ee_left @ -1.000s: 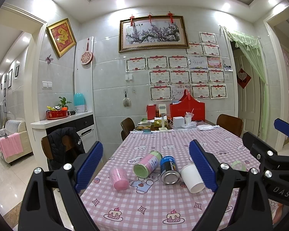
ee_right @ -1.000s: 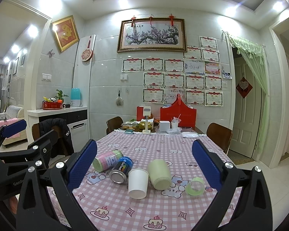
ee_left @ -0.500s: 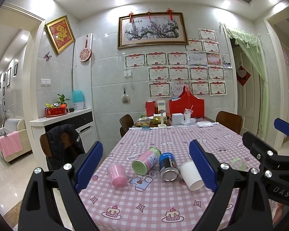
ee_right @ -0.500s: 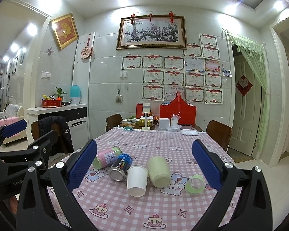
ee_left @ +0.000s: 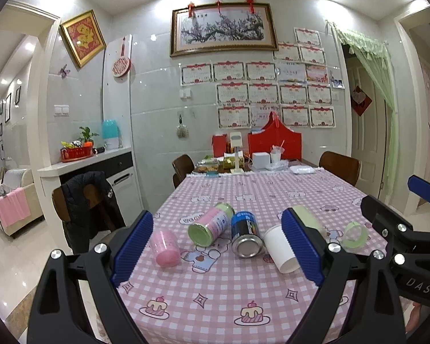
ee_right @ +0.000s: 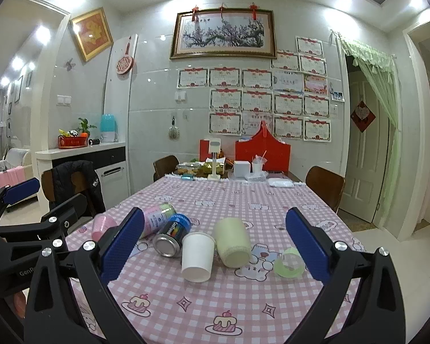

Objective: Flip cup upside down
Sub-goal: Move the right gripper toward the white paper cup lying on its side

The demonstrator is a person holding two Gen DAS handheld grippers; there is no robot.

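Several cups lie on their sides on the pink checked tablecloth. A white paper cup lies with its mouth toward me, also in the left wrist view. A pale green cup lies beside it on the right. A pink cup lies at the left; the right wrist view shows it partly hidden. My left gripper and right gripper are both open and empty, held above the near table edge, short of the cups.
A pink-and-green can and a blue can lie between the cups. A green tape roll lies at the right. Boxes and dishes crowd the far end. Chairs stand around the table; one carries a black jacket.
Both views have tilted slightly upward, so the table objects sit a little lower in frame. Nothing on the table has moved. Both grippers stay open.
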